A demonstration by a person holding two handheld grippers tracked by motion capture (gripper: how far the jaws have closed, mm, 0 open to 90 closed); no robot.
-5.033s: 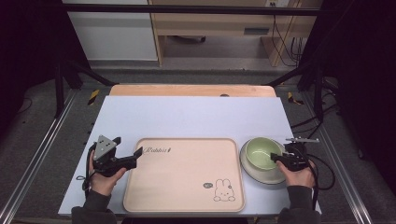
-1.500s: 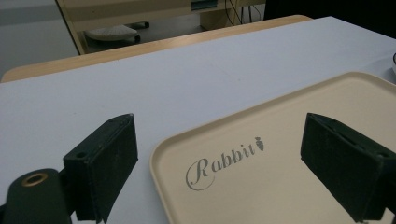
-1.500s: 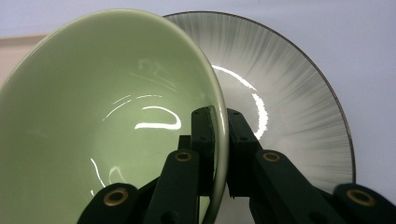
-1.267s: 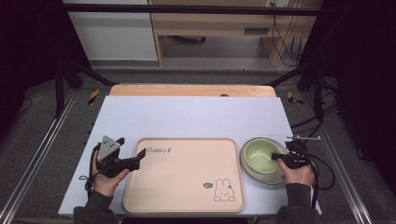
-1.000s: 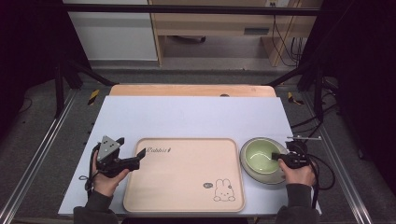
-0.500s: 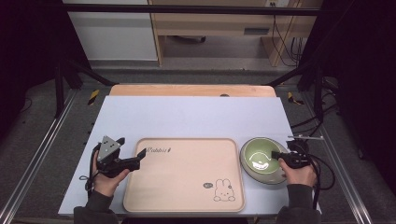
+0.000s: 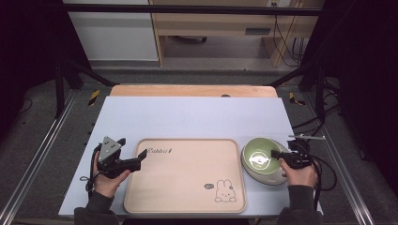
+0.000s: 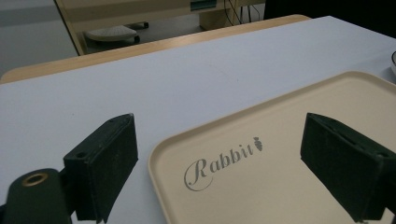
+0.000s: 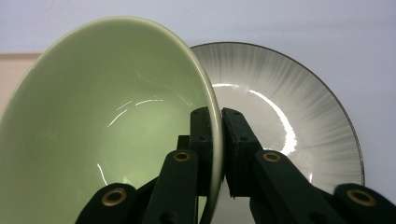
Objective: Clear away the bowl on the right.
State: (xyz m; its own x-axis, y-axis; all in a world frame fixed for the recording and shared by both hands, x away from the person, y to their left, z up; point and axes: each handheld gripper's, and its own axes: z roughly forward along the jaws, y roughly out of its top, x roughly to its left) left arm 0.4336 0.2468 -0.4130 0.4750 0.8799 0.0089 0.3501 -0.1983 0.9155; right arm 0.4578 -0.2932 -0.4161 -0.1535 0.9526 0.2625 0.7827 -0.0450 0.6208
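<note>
A pale green bowl [image 7: 259,155] [image 9: 107,121] is tipped up off a white plate [image 9: 289,121] [image 7: 274,177] with a dark rim, at the table's right. My right gripper [image 7: 276,153] [image 9: 216,140] is shut on the bowl's rim, one jaw inside and one outside. A beige tray [image 7: 187,176] [image 8: 289,168] printed "Rabbit" with a bunny lies at the table's front centre. My left gripper [image 7: 140,156] [image 8: 233,177] is open, its jaws straddling the tray's near-left corner with nothing between them.
The light blue tabletop [image 7: 197,117] stretches bare behind the tray, with a wooden strip [image 7: 192,90] at its far edge. Black frame rails and cables run along both sides of the table.
The right gripper has lifted and tilted the green bowl off the plate, shifting it slightly left toward the tray. The left gripper has stayed put.
</note>
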